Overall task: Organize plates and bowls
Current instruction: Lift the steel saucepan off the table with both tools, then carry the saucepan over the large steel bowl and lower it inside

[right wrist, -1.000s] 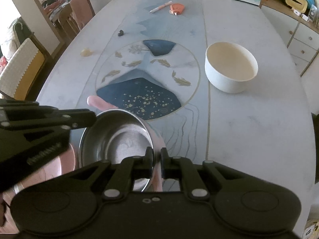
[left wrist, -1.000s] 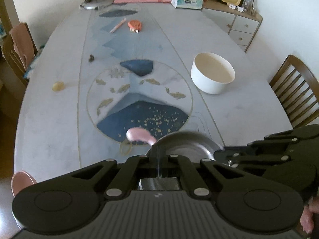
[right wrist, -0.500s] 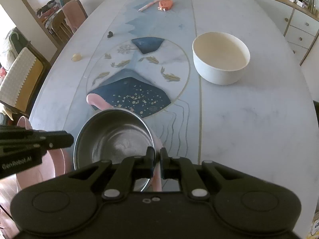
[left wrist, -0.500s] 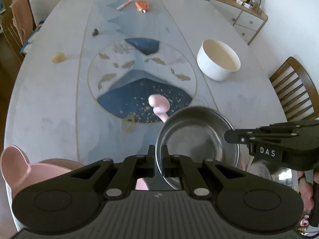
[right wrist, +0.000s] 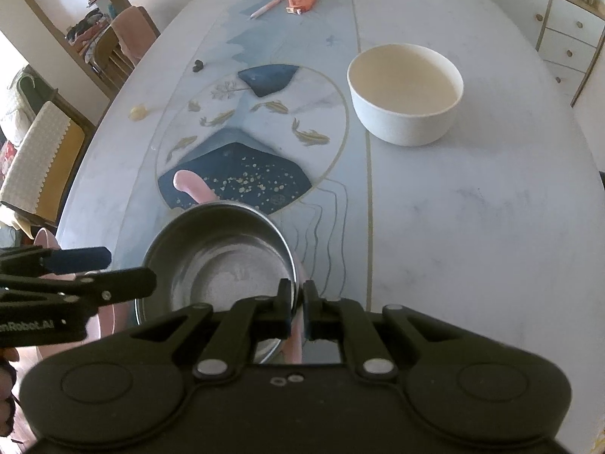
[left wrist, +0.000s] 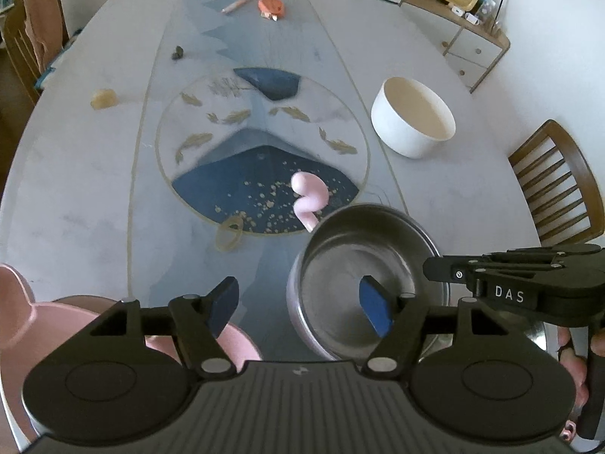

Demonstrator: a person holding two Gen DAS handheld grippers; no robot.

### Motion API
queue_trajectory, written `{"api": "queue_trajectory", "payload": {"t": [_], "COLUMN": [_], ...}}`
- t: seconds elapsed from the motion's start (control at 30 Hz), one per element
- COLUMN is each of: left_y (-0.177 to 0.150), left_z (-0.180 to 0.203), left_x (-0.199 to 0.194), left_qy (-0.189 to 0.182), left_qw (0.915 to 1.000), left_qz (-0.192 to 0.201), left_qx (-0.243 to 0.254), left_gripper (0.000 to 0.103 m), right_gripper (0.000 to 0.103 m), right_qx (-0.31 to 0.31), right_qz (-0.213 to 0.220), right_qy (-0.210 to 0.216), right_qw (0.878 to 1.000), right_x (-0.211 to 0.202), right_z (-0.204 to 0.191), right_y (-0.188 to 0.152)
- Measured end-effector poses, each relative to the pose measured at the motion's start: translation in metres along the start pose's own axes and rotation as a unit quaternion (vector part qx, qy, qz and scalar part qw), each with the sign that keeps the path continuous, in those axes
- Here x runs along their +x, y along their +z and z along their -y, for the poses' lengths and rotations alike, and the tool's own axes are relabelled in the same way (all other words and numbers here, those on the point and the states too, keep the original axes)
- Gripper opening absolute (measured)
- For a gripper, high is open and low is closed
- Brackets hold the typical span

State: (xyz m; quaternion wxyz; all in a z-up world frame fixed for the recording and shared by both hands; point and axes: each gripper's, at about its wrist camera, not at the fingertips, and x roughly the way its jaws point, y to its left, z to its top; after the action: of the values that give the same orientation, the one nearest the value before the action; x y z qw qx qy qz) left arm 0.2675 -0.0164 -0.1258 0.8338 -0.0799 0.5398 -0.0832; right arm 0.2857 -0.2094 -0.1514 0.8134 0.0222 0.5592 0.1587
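Handing the steel bowl over to my right tool alone, near the front edge of the bench.

My left tool (left wrist: 298,308) has just been opening: its blue pads stand wide apart, one outside the steel bowl (left wrist: 363,265) and one over its inside, gripping nothing. My right tool (right wrist: 298,299) is pinched tight on the bowl's near rim, so I judge the bowl is mine to carry there. It sits in a pink holder whose handle (left wrist: 308,198) pokes out behind. Next I'd lift it clear and choose a stack: the pink bowl (left wrist: 49,317) just left, or the white bowl (right wrist: 404,94) well apart to the right. The bench (right wrist: 472,208) is open between them; the front edge is close, so I'd move inward.
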Motion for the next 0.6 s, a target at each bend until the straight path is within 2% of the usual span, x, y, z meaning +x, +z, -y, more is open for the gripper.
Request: {"api": "queue_trajectory", "payload": {"t": [0.1,0.17,0.27,0.53,0.6], "left_y": [-0.003,-0.005,-0.008,-0.01,-0.01], "left_z": [0.005,0.006,0.008,0.007,0.005], "left_x": [0.008,0.013,0.019,0.021,0.021], "left_qy": [0.003,0.001,0.002,0.023,0.024], "left_qw": [0.9999,0.9998,0.9995,0.9991,0.9991], "left_qz": [-0.011,-0.019,-0.031,-0.032,-0.03], "left_qx": [0.001,-0.004,-0.007,-0.015,-0.017], "left_gripper": [0.068,0.052,0.036,0.011,0.01], "right_gripper": [0.006,0.006,0.006,0.007,0.007], "right_qx": [0.001,0.001,0.002,0.006,0.015], "right_qz": [0.001,0.0,0.0,0.0,-0.002], "right_qy": [0.001,0.001,0.001,-0.002,0.0], "right_qw": [1.0,1.0,1.0,1.0,1.0], "right_x": [0.0,0.0,-0.001,-0.002,-0.003], "right_z": [0.0,0.001,0.001,0.0,0.0], "right_y": [0.0,0.0,0.0,-0.001,-0.004]}}
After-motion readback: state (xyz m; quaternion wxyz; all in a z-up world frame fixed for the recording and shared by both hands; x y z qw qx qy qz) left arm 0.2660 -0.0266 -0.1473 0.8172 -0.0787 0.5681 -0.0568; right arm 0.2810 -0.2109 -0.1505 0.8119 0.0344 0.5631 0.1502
